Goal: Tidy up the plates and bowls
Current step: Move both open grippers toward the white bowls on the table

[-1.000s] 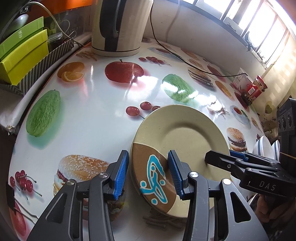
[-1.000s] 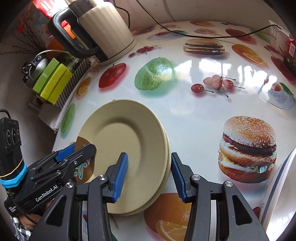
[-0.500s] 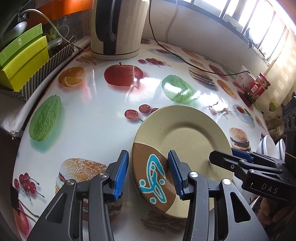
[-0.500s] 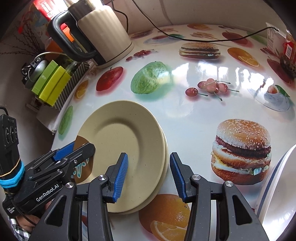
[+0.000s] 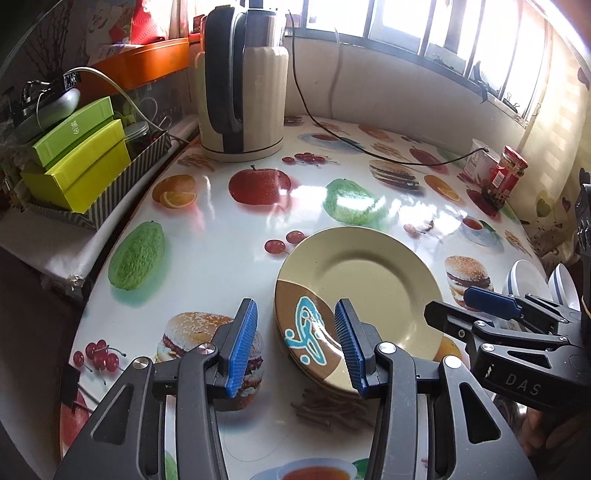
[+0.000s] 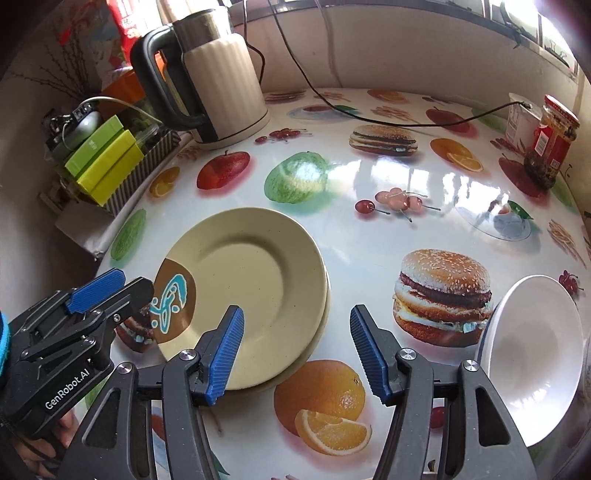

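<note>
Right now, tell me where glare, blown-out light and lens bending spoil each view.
Left wrist view: the window is blown out white, glare streaks the tablecloth behind the plates, and the fisheye bows the table edge. Right wrist view: bright reflections wash out the tablecloth by the printed cherries, the white bowl looks stretched at the frame edge; corners go dark.

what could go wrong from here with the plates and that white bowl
1. The stacked plates sit slightly offset, the lower rim showing at the near edge; a nudge from the right gripper, whose jaws are opening with nothing between them, could slide the top one.
2. The white bowl lies close beside the right gripper; a sideways swing may knock it.
3. The left gripper hovers over the plate rim and could clip it.
</note>
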Motion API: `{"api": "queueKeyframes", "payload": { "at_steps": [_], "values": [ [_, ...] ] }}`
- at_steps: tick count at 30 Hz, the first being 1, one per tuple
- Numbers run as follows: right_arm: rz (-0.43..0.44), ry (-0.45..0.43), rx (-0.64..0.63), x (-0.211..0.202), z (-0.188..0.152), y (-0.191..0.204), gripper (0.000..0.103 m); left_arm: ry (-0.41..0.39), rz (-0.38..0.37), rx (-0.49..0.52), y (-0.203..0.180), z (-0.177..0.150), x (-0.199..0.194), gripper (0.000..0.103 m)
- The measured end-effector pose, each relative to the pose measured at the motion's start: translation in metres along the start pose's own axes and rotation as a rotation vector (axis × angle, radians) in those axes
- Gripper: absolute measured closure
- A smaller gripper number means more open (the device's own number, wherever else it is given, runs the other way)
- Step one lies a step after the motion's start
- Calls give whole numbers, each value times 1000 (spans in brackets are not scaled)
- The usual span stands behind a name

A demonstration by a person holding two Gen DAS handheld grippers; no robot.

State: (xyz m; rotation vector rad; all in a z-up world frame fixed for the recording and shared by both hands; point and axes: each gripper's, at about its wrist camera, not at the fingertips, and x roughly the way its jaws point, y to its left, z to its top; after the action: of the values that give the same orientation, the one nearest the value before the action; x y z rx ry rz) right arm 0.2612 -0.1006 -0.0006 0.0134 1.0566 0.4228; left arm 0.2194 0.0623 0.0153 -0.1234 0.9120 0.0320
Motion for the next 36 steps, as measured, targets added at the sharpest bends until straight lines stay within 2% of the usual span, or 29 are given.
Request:
{"api": "queueKeyframes", "payload": {
  "at_steps": [5, 9, 15, 20, 23, 29, 36],
  "values": [
    [-43, -57, 4, -27, -10, 0, 40, -4, 1, 12, -10, -6, -18, 58],
    [-75, -115, 39, -53, -22, -7, 40, -37, -2, 28, -21, -13, -34, 58],
    [-137, -166, 109, -86, -43, -29, 40, -82, -55, 76, -46, -16, -52, 58],
    [-210, -198, 163, -110, -56, -50, 40, -88, -113, 112, -71, -15, -55, 58],
    [-249, -222, 211, -122, -65, -66, 40, -80, -119, 149, -89, -14, -52, 58],
    [-343, -258, 254, -139, -77, -95, 40, -2, -233, 185, -118, -14, -35, 58],
    [-364, -263, 264, -136, -86, -121, 40, 62, -317, 203, -149, -2, -14, 58]
  ]
}}
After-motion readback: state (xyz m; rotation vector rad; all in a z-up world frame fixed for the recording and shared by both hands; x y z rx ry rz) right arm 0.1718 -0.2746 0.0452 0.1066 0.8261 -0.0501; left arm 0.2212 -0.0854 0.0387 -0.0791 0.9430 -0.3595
